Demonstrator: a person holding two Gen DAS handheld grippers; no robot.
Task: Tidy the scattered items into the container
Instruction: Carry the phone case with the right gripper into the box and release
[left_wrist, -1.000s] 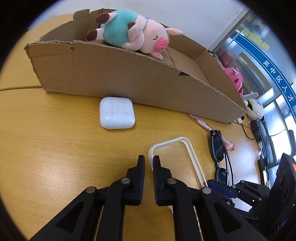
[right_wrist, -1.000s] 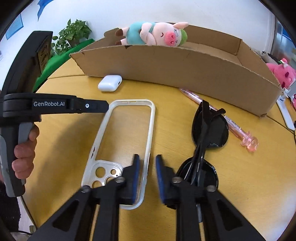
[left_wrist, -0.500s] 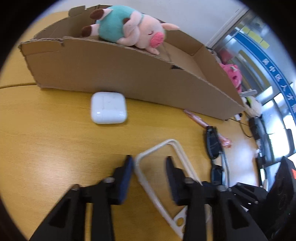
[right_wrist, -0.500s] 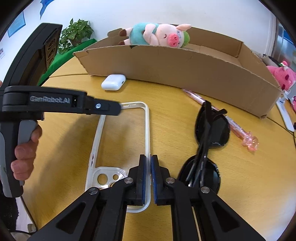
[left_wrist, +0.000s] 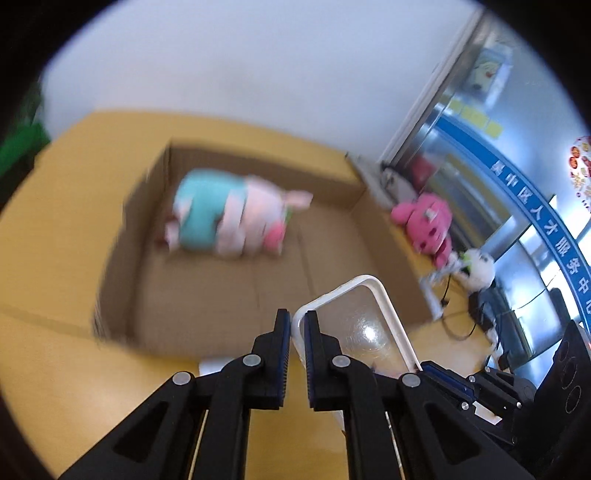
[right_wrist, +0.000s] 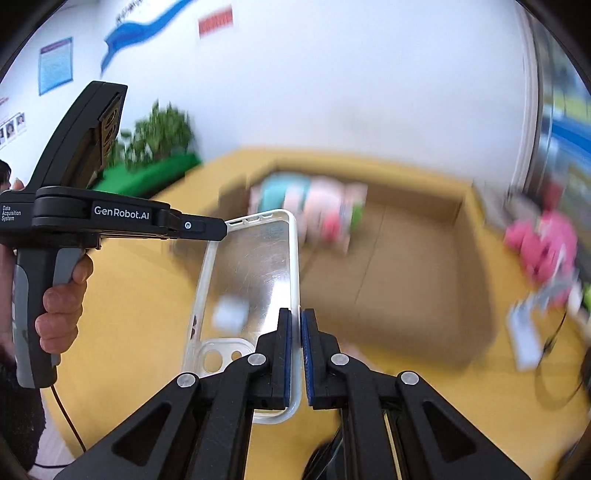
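From the left wrist view, the left hand-held gripper (left_wrist: 294, 325) is clamped on the top corner of the phone case (left_wrist: 369, 317), whose white rounded rim passes between the two black fingers with blue ribbed pads. The case is off the counter (left_wrist: 48, 369) and hangs in front of the near wall of the cardboard box (left_wrist: 207, 295). It is a clear, glossy shell with an opaque white frame, and a bright glare sits on its back panel. The box is shallow, brown and corrugated, with creased floor panels. Inside it, towards the far left corner, lies a soft plush pig (left_wrist: 229, 225) in a teal shirt, blurred. The right hand-held gripper (left_wrist: 454, 380) shows low at the right, at the case's far end.

From the right wrist view, the right hand-held gripper (right_wrist: 295, 332) is clamped on the long right edge of the phone case (right_wrist: 251, 266), near the camera cut-out end. The left hand-held gripper (right_wrist: 218, 226) reaches in level from the left and pinches the case's top left corner. A hand (right_wrist: 59, 306) wraps its grey and black pistol grip, fingers curled around it. The case hangs tilted between the two tools, over the yellow wooden counter (right_wrist: 424, 402), just short of the cardboard box (right_wrist: 406, 266). The plush pig (right_wrist: 314, 214) lies in the box beyond the case.
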